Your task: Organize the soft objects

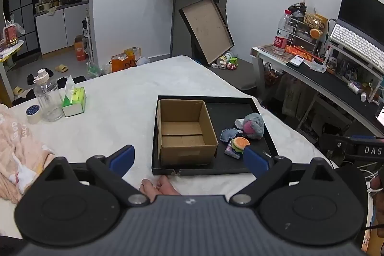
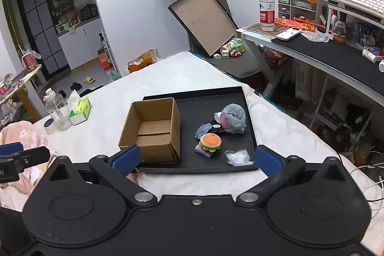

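Readable lettering: very little

In the left wrist view, white capitals "DAS" stand on the black body of the right tool [image 1: 368, 150] at the frame's right edge, cut off there. The water bottle's red label [image 2: 266, 15] carries white characters too small to read.

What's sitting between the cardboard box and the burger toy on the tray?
Nothing: bare black tray floor separates the cardboard box from the burger toy, clearest in the right wrist view.
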Demonstrator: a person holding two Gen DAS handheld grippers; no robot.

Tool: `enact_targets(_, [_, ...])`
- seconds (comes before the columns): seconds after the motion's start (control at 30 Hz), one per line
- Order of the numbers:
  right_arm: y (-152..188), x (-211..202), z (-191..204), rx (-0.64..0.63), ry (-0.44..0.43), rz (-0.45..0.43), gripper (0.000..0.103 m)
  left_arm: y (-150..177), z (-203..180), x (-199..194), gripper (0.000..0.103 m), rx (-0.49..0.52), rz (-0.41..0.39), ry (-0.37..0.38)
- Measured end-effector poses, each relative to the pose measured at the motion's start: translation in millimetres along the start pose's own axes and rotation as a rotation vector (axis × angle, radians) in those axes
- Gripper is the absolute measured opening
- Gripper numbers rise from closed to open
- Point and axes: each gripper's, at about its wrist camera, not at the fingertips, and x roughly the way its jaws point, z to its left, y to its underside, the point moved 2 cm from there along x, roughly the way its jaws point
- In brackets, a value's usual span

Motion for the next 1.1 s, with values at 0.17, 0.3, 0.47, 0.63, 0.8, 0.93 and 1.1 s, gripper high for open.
enact_targets(0.17, [-0.4,-2.1,1.1,-0.010,0.012,0.005,0.103,0.4,-0.2,2.8,0.096,0.009,0.005,0.001])
enact_targets(0.3, [-0.8,-2.9,2.1,-0.009,0.013,0.003,0.103,-0.1,8.9,-5.6,0.096,-0.021,-0.017,0.007])
enact_targets(0.47, [-1.7,-2.9,10.8,-0.011,0.009,0.005,0.103,-4.8,9.5,-11.4,0.096,-0.006,-0.027,-0.009])
enact_targets(0.63, [0.6,-2.5,16.7,-0.018,0.008,0.009,0.103,-5.4,12.8,-9.2,0.096,-0.005,-0.026,-0.013])
enact_targets(0.8, [2.4,-2.4,11.4,-0.021,0.018,0.005,0.103,-6.1,14.5,-10.4,0.096,-0.003,-0.022,-0.012])
enact_targets(0.93, [2.0,-4.0,11.4,-0.024,0.018,-0.001,0.103,-6.5,15.5,-9.9,0.096,-0.003,-0.020,-0.012])
enact_targets(1.1, [-0.5,-6.5,8.5,-0.022,0.026,-0.018,0.103,-6.7,18.1,-11.2,0.096,0.007,-0.022,-0.007])
